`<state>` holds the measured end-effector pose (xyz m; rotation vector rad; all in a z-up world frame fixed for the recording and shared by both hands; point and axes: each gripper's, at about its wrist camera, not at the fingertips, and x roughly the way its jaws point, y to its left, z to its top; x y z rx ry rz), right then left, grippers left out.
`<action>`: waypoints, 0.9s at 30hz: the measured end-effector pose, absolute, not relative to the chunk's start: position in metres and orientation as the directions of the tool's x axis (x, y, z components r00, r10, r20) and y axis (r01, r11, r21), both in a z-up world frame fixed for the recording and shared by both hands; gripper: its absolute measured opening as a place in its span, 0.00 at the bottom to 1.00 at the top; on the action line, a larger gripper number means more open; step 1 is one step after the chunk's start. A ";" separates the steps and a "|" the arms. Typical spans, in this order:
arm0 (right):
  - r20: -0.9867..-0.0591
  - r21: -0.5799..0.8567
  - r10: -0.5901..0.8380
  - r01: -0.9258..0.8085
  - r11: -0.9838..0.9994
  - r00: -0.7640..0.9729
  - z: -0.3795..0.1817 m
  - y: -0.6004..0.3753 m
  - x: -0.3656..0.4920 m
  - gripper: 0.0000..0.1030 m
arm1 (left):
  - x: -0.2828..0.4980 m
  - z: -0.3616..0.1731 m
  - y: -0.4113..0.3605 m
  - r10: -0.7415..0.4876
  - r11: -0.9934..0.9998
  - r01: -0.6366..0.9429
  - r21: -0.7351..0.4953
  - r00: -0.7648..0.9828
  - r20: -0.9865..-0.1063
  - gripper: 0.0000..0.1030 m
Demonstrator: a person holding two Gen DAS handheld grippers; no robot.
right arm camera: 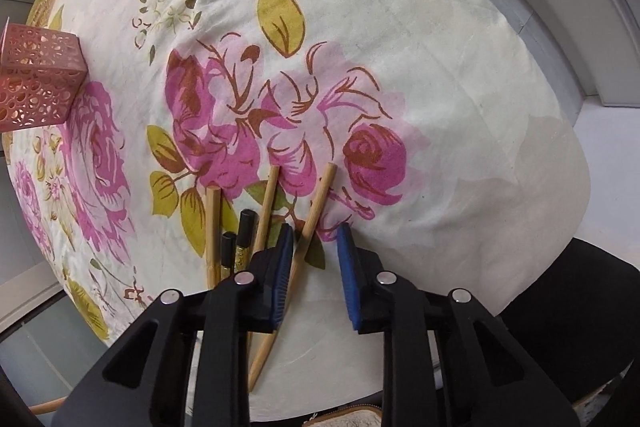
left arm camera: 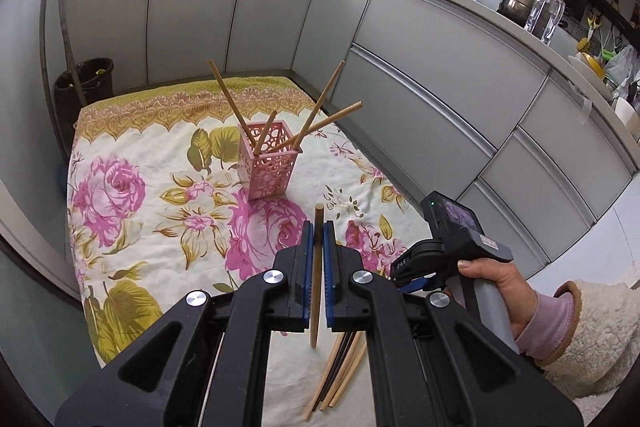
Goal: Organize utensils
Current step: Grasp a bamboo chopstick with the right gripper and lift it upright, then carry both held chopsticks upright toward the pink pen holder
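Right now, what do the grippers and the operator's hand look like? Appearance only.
Left gripper and right gripper: black plastic linkage arms with silver round pivot bolts and blue ribbed finger pads. The right unit has a grey pistol handle and a small screen. The bare right hand shows a pink cuff under a cream fleece sleeve.

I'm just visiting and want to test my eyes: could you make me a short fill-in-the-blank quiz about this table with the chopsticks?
1. The left tongs are shut on one wooden ____.
2. The pink perforated plastic holder already has ____ wooden chopsticks standing in it.
3. The right tongs are ____, hovering over the loose chopsticks on the flowered tablecloth.
4. Among the loose chopsticks lying there, two are ____ in colour.

Missing words: chopstick; four; open; black
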<state>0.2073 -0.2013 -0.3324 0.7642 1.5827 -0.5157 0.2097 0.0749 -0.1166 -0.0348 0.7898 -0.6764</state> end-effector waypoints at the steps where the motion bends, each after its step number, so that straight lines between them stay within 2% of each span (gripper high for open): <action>1: -0.986 0.082 0.163 0.714 0.696 -0.045 -0.332 -0.200 0.209 0.09 | 0.208 -0.114 0.077 -0.577 0.790 0.549 -0.274 0.513 -0.635 0.04; 7: -0.995 0.071 0.103 0.642 0.763 -0.012 -0.327 -0.210 0.208 0.06 | 0.203 -0.106 0.090 -0.582 0.797 0.531 -0.288 0.546 -0.602 0.04; 13: -0.983 0.157 0.068 0.594 0.789 0.169 -0.308 -0.229 0.190 0.06 | 0.201 -0.104 0.091 -0.583 0.799 0.526 -0.291 0.559 -0.590 0.04; 20: -0.925 0.263 0.059 0.522 0.811 0.375 -0.257 -0.239 0.155 0.06 | 0.191 -0.101 0.077 -0.570 0.802 0.540 -0.255 0.567 -0.594 0.04; 27: -0.863 0.301 0.056 0.422 0.855 0.502 -0.212 -0.241 0.126 0.06 | 0.177 -0.094 0.056 -0.569 0.800 0.551 -0.236 0.574 -0.589 0.04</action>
